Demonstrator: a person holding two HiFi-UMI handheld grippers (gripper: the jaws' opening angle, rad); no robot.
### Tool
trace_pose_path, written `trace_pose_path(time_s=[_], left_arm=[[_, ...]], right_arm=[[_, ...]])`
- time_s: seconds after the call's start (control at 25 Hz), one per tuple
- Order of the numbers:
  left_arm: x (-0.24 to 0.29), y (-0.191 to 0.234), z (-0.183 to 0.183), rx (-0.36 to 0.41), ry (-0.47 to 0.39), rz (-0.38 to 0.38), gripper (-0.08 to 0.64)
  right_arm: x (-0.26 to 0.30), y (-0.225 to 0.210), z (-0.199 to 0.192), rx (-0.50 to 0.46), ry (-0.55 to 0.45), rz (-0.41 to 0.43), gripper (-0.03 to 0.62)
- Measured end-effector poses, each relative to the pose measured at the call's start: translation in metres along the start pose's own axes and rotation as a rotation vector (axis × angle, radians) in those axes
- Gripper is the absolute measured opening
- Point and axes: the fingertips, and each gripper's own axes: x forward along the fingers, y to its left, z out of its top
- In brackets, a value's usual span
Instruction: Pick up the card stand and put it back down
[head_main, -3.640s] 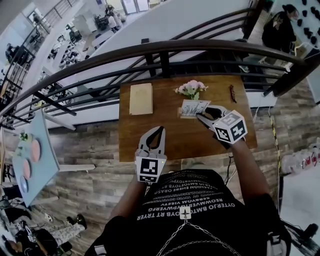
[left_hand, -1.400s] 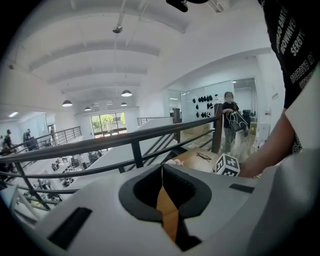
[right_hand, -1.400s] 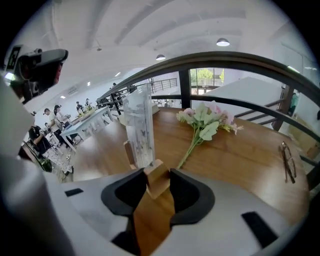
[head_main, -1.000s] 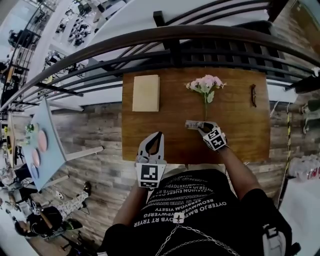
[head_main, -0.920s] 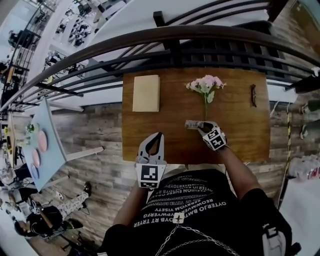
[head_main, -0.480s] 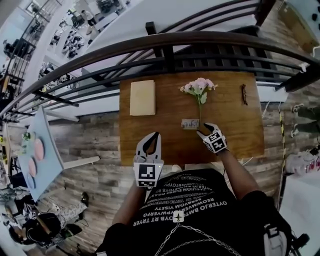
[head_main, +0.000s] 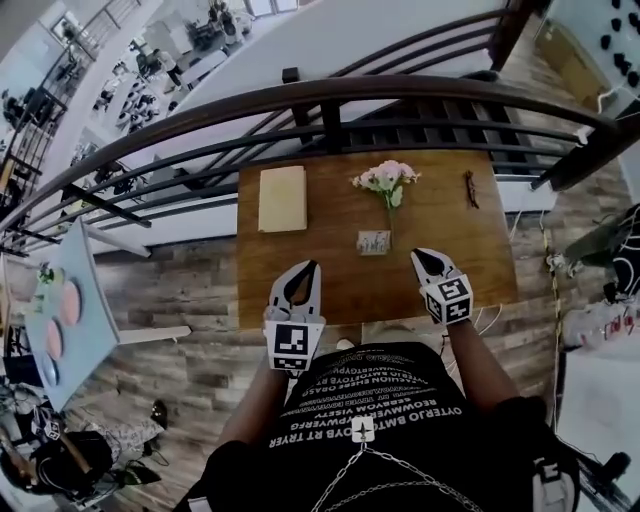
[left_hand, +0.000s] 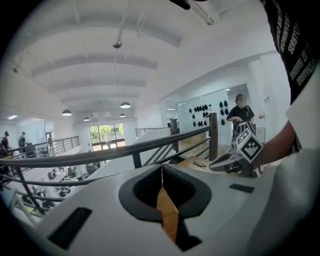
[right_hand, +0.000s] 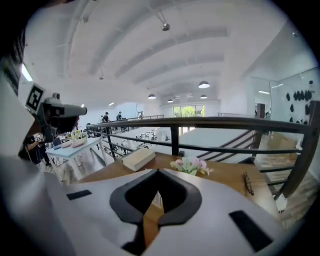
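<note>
The card stand (head_main: 373, 242), small and pale with a printed card, stands alone on the wooden table (head_main: 300, 270) in front of the pink flowers (head_main: 385, 178). My right gripper (head_main: 419, 254) hangs to its right and nearer the person, clear of it. Its jaws have just been closing and now meet with nothing between them. Through the right gripper view's jaw opening (right_hand: 158, 171) the card stand (right_hand: 156, 199) shows on the table beyond. My left gripper (head_main: 310, 266) is over the table's near edge, jaws together and empty, also seen as the left gripper (left_hand: 162, 166).
A tan book (head_main: 283, 198) lies at the table's back left, and glasses (head_main: 469, 188) at the back right. A dark metal railing (head_main: 330, 95) runs behind the table over a drop to a lower floor. A person (left_hand: 241, 112) stands far off.
The right gripper has left the card stand on the table, drawn back toward the person, risen and shut. The left gripper has lifted a little.
</note>
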Motion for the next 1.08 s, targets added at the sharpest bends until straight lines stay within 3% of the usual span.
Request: trace_pose_path(time_s=[0.24, 0.4, 0.64, 1.08], left_arm=[[-0.027, -0.005, 0.015, 0.020, -0.065, 0.000, 0.029], [-0.045, -0.006, 0.024, 0.016, -0.102, 0.006, 0.029], [-0.060, -0.023, 0.030, 0.021, -0.125, -0.012, 0.029], [-0.053, -0.036, 0.027, 0.006, -0.120, -0.013, 0.029]], right_arm=[[-0.062, 0.030, 0.077, -0.053, -0.183, -0.020, 0.014], [-0.096, 0.051, 0.104, -0.086, -0.254, -0.024, 0.014], [-0.127, 0.054, 0.106, -0.048, -0.281, -0.048, 0.014], [-0.128, 0.043, 0.095, -0.035, -0.242, -0.046, 0.014]])
